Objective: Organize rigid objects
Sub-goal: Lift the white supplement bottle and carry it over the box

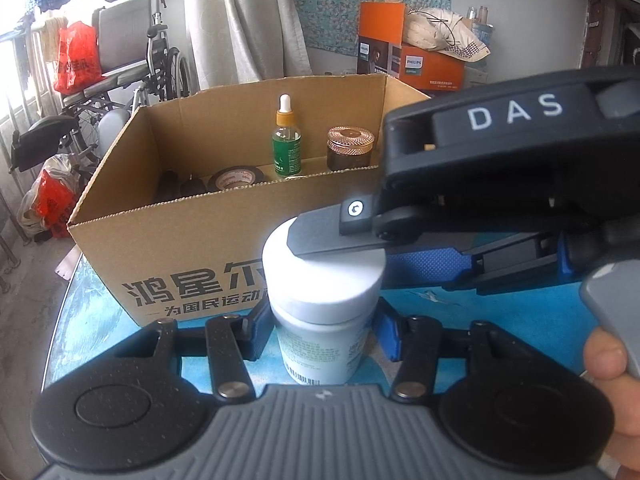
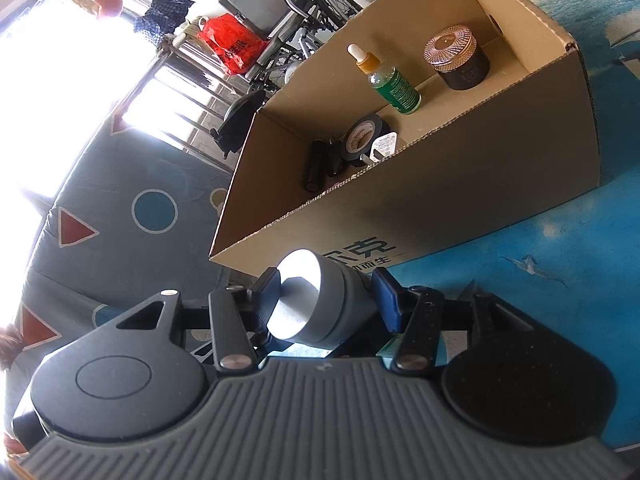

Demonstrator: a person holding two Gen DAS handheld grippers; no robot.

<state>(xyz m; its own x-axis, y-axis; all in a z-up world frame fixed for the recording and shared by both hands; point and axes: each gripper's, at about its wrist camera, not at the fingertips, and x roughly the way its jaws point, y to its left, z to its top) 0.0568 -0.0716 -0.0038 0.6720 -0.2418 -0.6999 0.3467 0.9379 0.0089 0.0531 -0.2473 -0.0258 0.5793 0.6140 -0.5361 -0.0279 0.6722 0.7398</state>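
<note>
A white pill bottle (image 1: 320, 332) with a white cap (image 1: 324, 272) stands on the blue table. My left gripper (image 1: 320, 332) is shut on the bottle's body. My right gripper (image 2: 326, 304) is shut on the cap (image 2: 304, 300); it reaches in from the right in the left wrist view, one finger (image 1: 332, 236) lying over the cap. Behind stands an open cardboard box (image 1: 192, 248) holding a green dropper bottle (image 1: 286, 140), a brown jar with a copper lid (image 1: 350, 148), a black tape roll (image 1: 236, 178) and small dark items (image 2: 316, 164).
The table has a blue sea-print cover (image 2: 540, 280). A wheelchair (image 1: 128, 52), red bags (image 1: 76, 60) and a window rail lie beyond the table at the left. Orange Philips boxes (image 1: 400, 52) stand behind the cardboard box.
</note>
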